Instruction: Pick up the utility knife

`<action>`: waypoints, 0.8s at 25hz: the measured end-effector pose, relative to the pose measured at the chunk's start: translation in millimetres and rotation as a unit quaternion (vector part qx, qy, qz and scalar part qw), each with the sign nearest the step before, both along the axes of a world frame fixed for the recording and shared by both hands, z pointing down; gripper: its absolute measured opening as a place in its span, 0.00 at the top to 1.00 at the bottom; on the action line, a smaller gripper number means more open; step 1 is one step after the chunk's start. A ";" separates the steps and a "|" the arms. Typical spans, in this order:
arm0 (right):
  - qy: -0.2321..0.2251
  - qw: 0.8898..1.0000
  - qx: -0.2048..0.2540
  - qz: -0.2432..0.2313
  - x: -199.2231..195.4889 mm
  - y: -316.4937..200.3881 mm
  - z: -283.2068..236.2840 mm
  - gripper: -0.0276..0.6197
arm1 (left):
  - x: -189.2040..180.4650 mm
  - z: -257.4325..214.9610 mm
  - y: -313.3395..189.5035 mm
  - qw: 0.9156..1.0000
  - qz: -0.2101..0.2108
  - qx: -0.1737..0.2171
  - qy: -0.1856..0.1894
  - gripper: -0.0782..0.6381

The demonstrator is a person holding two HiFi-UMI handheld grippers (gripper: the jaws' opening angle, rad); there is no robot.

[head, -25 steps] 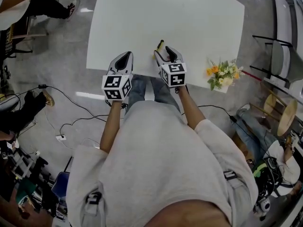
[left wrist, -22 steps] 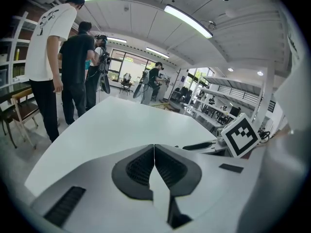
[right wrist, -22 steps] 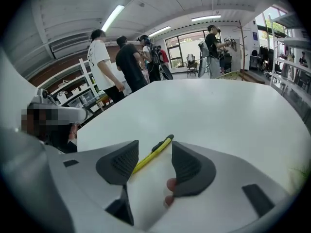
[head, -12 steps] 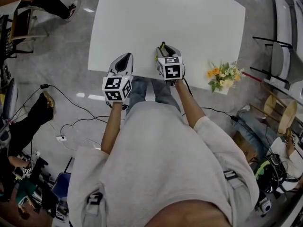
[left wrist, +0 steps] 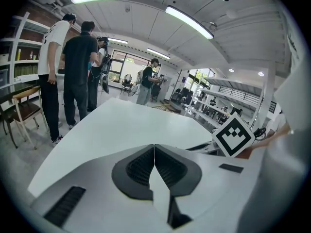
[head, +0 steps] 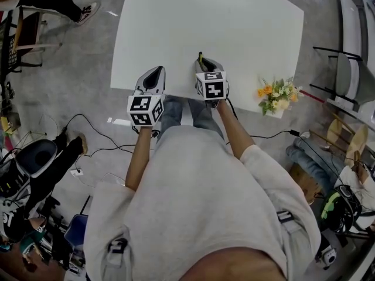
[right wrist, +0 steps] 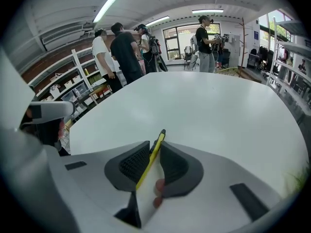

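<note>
step: grasp | right gripper [right wrist: 154,147] fingers are being closed on the yellow utility knife [right wrist: 150,160], flat on the bench [right wrist: 209,110] | left gripper [left wrist: 154,149] fingers are pressed together, empty | next: grip is to be firmed, then a lift is called for

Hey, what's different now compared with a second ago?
The right tongs tipped down a little over the utility knife. Their jaws, wide apart a second ago, are closing with the knife between the pads. The left tongs stayed shut, empty and in place. The table and flowers are unchanged.
</note>
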State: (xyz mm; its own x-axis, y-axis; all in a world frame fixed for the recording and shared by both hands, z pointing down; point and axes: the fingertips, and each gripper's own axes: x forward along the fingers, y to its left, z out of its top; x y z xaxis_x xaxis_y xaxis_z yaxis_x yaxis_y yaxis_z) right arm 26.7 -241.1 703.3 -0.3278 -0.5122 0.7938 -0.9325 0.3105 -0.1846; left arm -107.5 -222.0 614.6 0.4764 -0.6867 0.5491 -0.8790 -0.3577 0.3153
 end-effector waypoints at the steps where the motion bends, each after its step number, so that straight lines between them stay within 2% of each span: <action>1: -0.001 1.000 0.000 0.000 -0.5 0.7 0.3 0.83 | -0.3 -0.9 -0.4 1.000 0.000 0.001 0.000 0.86; 8: -0.008 1.000 0.019 0.001 -7.2 5.3 -9.1 0.85 | -10.2 -9.9 -3.7 1.000 0.000 0.011 0.001 0.86; 20: -0.038 0.991 0.126 0.029 13.6 -7.3 -87.7 0.85 | 0.3 -38.1 -20.7 0.999 0.014 0.043 0.001 0.86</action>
